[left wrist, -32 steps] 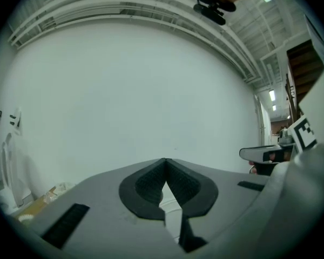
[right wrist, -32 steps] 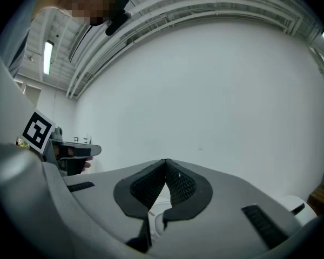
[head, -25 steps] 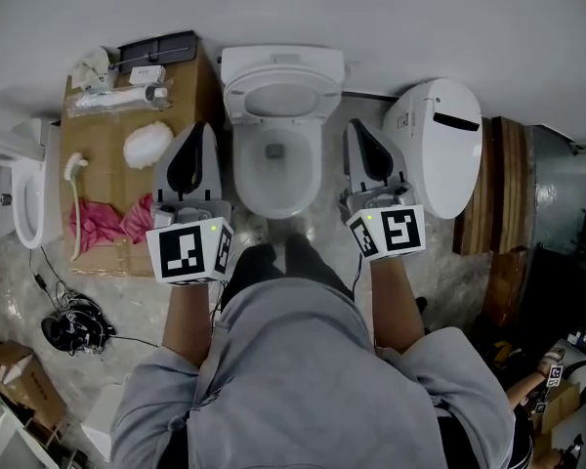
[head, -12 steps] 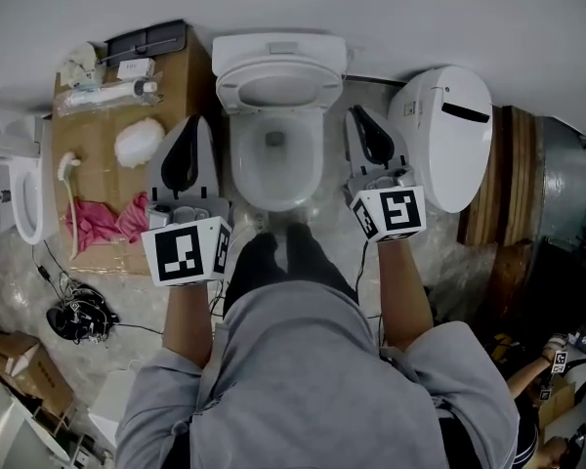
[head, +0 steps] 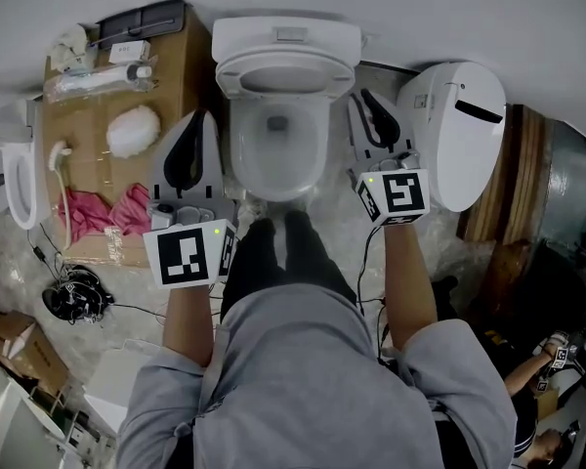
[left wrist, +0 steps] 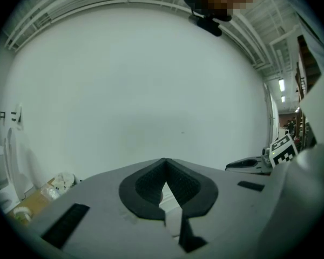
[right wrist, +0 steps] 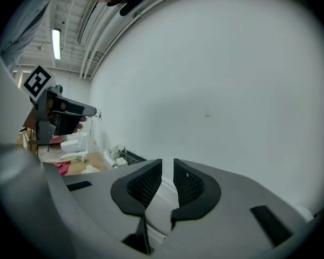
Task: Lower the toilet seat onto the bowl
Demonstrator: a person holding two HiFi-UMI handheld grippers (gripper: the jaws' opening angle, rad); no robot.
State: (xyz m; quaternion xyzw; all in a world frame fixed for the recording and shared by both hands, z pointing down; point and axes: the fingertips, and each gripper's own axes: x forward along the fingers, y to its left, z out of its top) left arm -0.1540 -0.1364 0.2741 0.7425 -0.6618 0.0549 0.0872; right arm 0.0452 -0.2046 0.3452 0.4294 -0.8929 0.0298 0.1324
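White toilet bowl (head: 278, 154) at twelve o'clock, its toilet seat (head: 227, 72) upright against the tank. Left hand-held gripper (head: 203, 120), ten o'clock, closed and empty. Right hand-held gripper (head: 367, 97), two o'clock, jaws just opening, empty. Risk: a loose pinch could let the seat slam.

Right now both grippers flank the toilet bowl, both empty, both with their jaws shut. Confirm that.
One thing is wrong. The left gripper has its jaws shut, but the right gripper does not. Its jaws stand apart, having just been opening, and they hold nothing. The right gripper view shows the gap. The rest holds: both grippers flank the toilet bowl, and both are empty.
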